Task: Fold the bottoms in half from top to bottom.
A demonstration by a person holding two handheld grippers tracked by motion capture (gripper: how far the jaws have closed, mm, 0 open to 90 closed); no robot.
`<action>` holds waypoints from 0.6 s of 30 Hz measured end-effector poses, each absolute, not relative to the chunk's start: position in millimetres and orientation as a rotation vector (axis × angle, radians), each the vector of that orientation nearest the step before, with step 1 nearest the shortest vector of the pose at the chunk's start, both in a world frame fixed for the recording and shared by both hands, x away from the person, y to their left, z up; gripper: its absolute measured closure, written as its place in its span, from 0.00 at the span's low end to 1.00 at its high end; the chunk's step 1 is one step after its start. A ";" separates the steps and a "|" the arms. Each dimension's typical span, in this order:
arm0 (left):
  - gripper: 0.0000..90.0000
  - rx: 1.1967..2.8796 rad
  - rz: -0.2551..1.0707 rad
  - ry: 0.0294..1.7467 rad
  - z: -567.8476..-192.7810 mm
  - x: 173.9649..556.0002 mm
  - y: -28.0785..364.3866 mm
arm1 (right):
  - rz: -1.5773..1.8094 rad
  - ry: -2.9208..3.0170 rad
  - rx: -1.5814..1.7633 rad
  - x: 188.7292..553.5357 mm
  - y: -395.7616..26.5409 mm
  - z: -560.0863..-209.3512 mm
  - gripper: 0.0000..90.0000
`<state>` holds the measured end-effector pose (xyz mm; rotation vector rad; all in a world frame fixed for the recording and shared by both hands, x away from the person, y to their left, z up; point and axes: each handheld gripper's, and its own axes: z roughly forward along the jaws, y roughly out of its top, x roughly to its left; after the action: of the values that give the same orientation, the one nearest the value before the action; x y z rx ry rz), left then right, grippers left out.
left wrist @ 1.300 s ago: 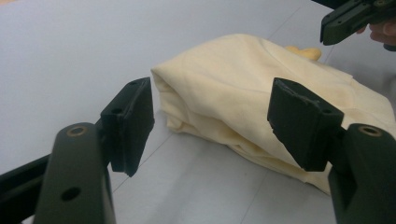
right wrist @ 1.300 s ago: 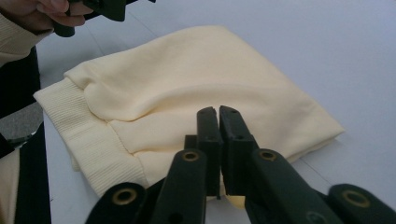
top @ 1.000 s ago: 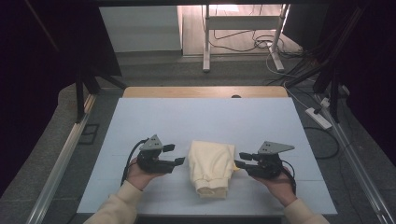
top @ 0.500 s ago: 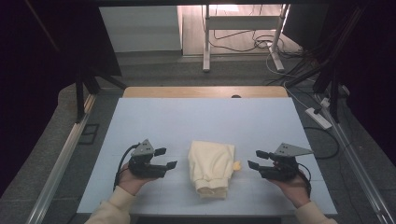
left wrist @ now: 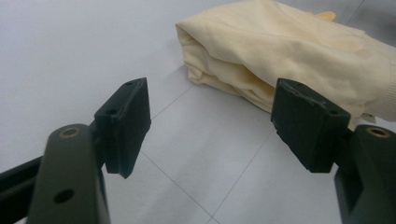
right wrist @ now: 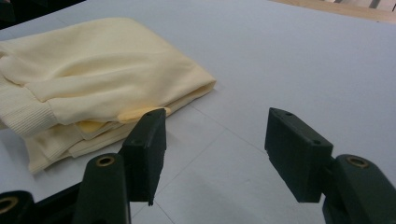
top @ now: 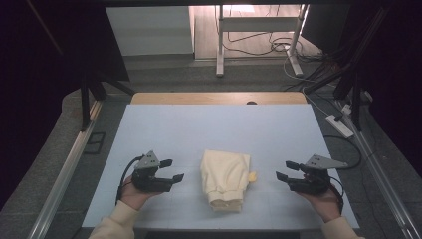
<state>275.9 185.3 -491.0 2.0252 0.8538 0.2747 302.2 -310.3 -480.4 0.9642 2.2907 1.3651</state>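
Pale blue covers the table (top: 164, 129) before us, and near its front edge, between our hands, lies a folded cream sweatshirt (top: 225, 179) (ribbed cuff and hem toward us). A small yellow tab (top: 252, 176) peeks out at its right side. Our left gripper (top: 171, 170) hovers off to its left, jaws wide with nothing between them. Our right gripper (top: 287, 170) sits off to the right, its jaws having just been opening, likewise empty and clear of the cloth.

pale yellow folded garment (top: 225, 178), light blue table (top: 209, 129), black hand-held grippers
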 end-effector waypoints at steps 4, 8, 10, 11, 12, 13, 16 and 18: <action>0.32 2.023 0.275 0.854 -490.9 276.6 185.6 | 1.368 2.289 0.963 301.4 -312.0 -479.8 0.43; 0.32 2.009 0.275 0.862 -490.3 277.0 187.6 | 1.367 2.288 0.966 300.4 -313.5 -480.3 0.43; 0.32 2.011 0.276 0.861 -490.2 277.4 187.6 | 1.368 2.289 0.968 300.1 -313.6 -480.5 0.43; 0.32 2.010 0.278 0.862 -490.0 277.5 187.6 | 1.370 2.291 0.969 300.0 -313.4 -480.5 0.43; 0.32 2.009 0.277 0.862 -489.5 277.7 187.6 | 1.372 2.290 0.968 300.0 -312.9 -480.6 0.43; 0.32 2.007 0.278 0.863 -489.2 277.6 187.6 | 1.370 2.294 0.963 299.9 -312.4 -480.7 0.43; 0.32 2.010 0.280 0.862 -489.1 277.5 187.6 | 1.366 2.300 0.957 299.6 -311.7 -480.9 0.43; 0.32 2.011 0.279 0.860 -489.2 277.6 187.4 | 1.368 2.300 0.954 299.8 -311.5 -480.9 0.43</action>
<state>277.6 187.4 -489.2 2.0106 0.8604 0.2786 299.8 -311.5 -480.9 0.9538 2.2996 1.3679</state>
